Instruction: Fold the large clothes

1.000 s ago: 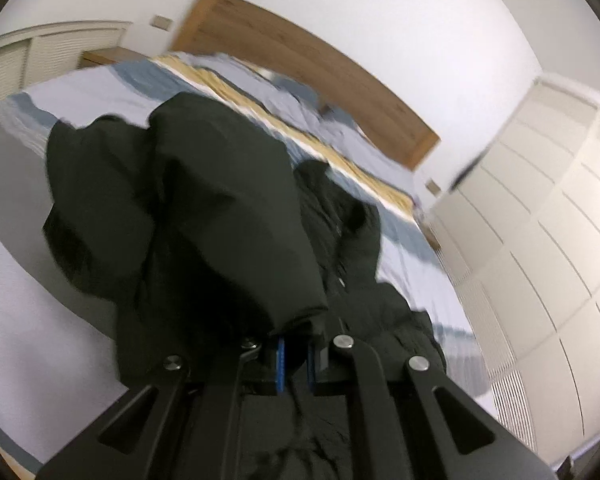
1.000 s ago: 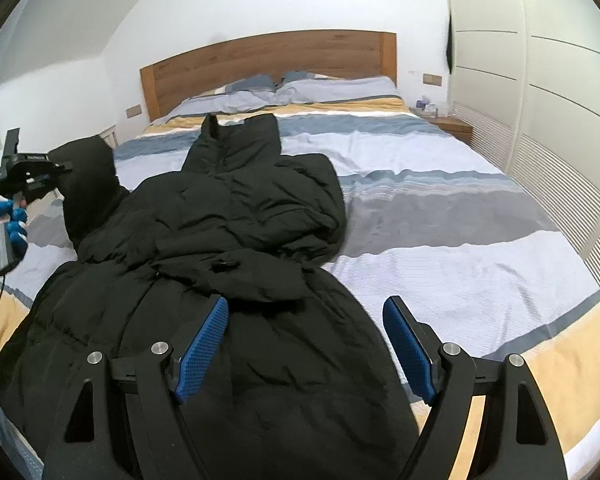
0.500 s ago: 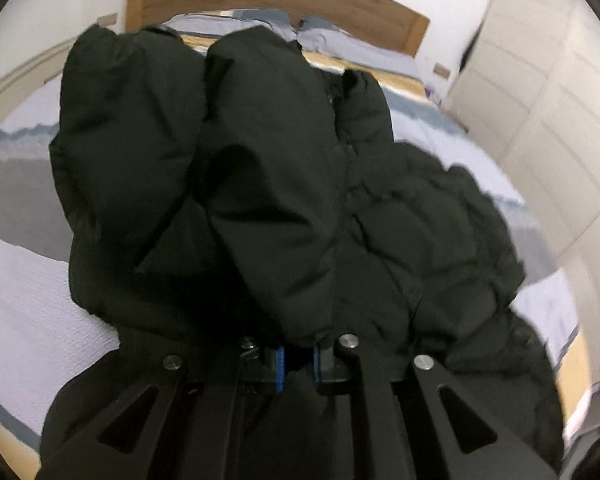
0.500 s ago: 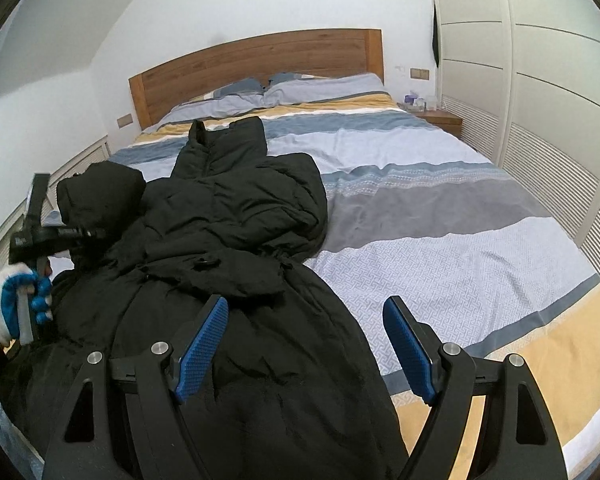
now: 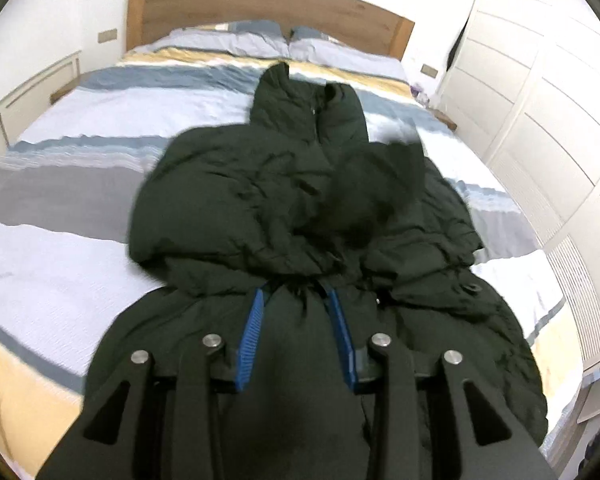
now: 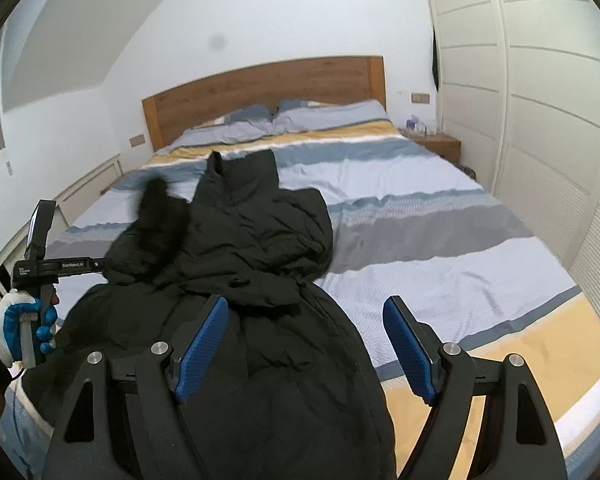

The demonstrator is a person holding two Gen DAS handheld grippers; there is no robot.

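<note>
A large black puffer coat (image 5: 300, 216) lies lengthwise on the striped bed (image 5: 72, 248), collar toward the headboard. One sleeve (image 5: 376, 188) is blurred in mid-air over the coat's chest; in the right wrist view this sleeve (image 6: 160, 216) is seen falling at the coat's left side. My left gripper (image 5: 296, 300) is open just above the coat's waist, holding nothing. My right gripper (image 6: 304, 320) is wide open and empty above the coat's (image 6: 260, 240) lower half. The left gripper's body (image 6: 56, 268) and gloved hand show at the left.
A wooden headboard (image 6: 260, 84) and pillows (image 6: 300, 116) are at the far end. White wardrobe doors (image 6: 540, 120) run along the right side, with a nightstand (image 6: 440, 146) beside the bed. The bed's right half (image 6: 440, 240) shows bare striped cover.
My left gripper was shut on the sleeve and carried it over the coat; now it has opened and the sleeve is flying free across the chest. The right gripper stayed open and rose a little.
</note>
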